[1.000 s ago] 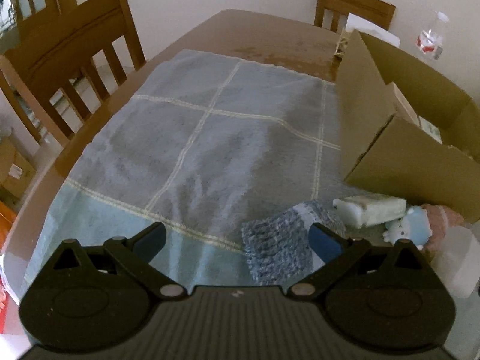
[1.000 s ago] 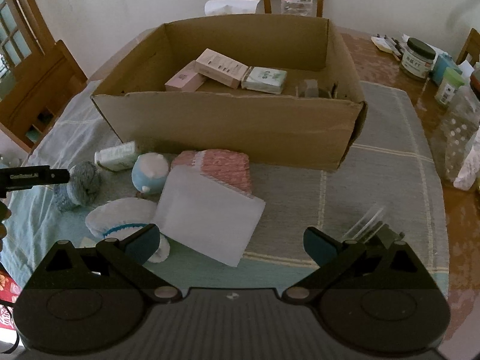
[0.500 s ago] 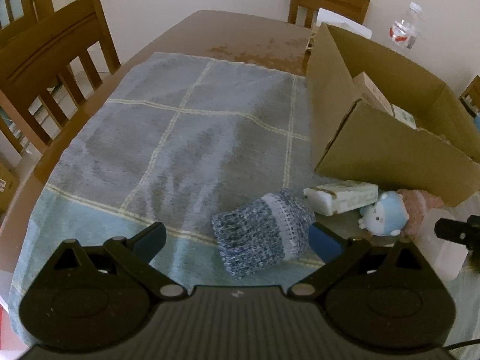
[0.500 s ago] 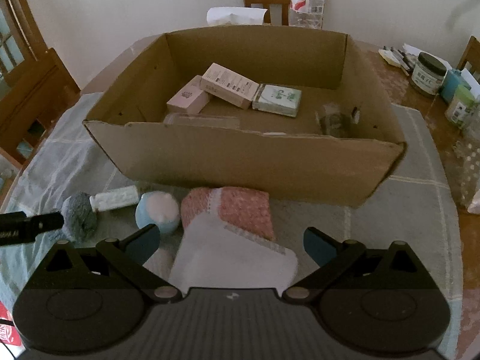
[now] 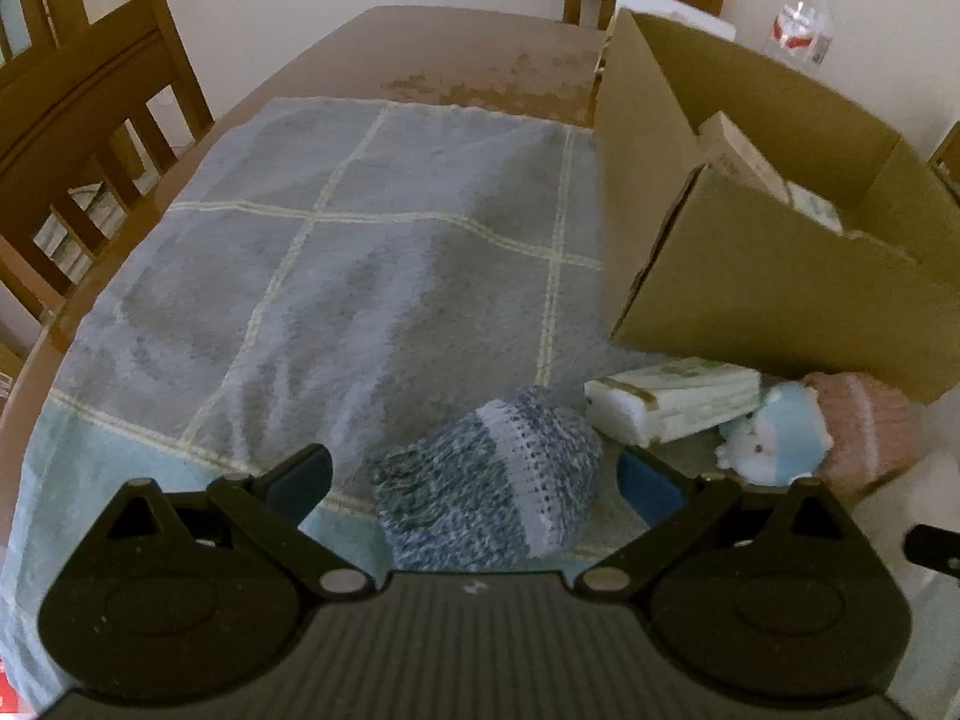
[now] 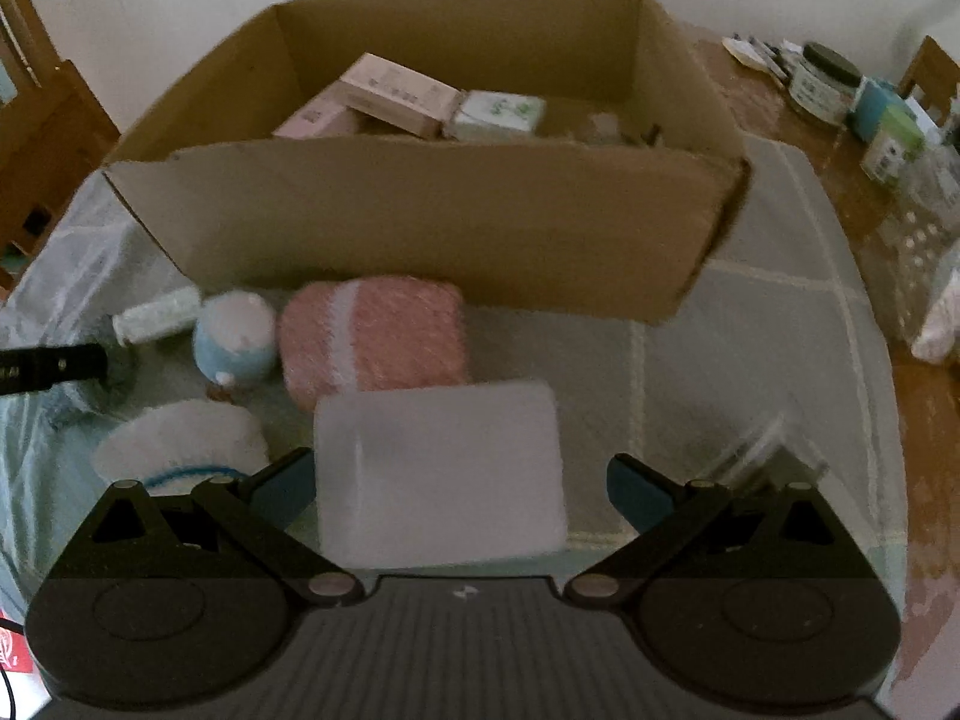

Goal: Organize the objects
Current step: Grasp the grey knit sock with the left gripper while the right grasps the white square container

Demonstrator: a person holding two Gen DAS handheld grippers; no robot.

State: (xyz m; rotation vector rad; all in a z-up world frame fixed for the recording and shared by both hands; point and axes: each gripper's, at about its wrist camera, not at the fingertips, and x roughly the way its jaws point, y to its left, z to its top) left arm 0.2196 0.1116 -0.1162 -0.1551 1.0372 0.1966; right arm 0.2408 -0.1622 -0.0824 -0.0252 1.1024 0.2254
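Wooden chairs ringed a table spread with a checked cloth [image 5: 372,276], where a half-filled cardboard box [image 6: 432,222] stood ready for loose items. Each gripper was lined up for its own pick: the left gripper [image 5: 474,477] spread wide around a blue knitted piece [image 5: 492,486], the right gripper [image 6: 459,489] equally wide around a white block [image 6: 438,468].

Brown wooden surface [image 5: 480,42] is carrying a grey-blue checked cloth [image 5: 360,276] over most of its top. Open cardboard box [image 6: 420,222] is sitting on the cloth; taking it as landmark. Just in front of its near wall: a pale green packet [image 5: 678,402], a blue-and-white plush toy [image 6: 237,336], a pink knitted piece [image 6: 372,336], a white block [image 6: 438,468]. Further front-left: a blue knitted piece [image 5: 492,486], a white round pad [image 6: 180,441]. Right of the box, jars and containers [image 6: 840,90] are standing on bare wood.
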